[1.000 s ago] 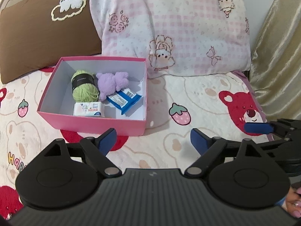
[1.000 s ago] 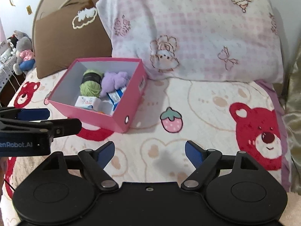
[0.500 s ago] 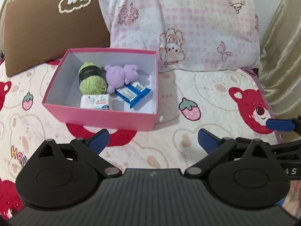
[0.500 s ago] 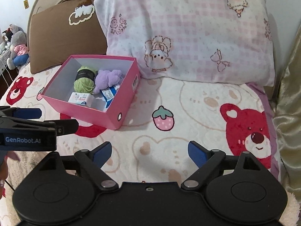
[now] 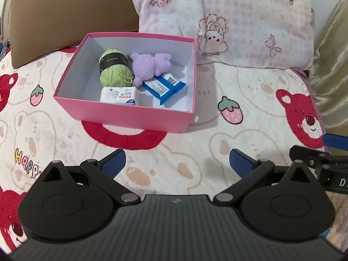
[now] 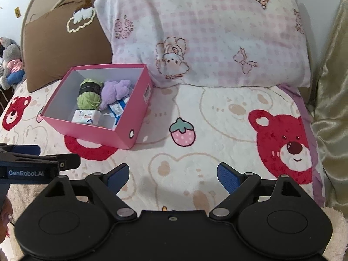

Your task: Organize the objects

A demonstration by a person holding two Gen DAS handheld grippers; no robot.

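On the bear-print blanket (image 5: 250, 130) a pink box (image 5: 121, 115) sits in front of a brown pillow (image 5: 71, 15) and a pink checked pillow (image 5: 228, 21), holding a green yarn ball (image 5: 115, 74), a purple plush (image 5: 150, 67), a blue packet (image 5: 163, 87) and a white packet (image 5: 119, 94). Nothing lies between the box and the left gripper (image 5: 176, 163) or the right gripper (image 6: 171, 176); both hang over bare blanket with jaws spread wide and empty. Only the right wrist view shows the grey stuffed toy (image 6: 9, 65) at the bed's edge and the label on the box's side wall.

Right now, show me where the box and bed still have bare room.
In the box, the left strip beside the yarn is bare; the right half is crowded with plush, wipes and carton. On the blanket, it is open between the box, the pillow and the red bear.
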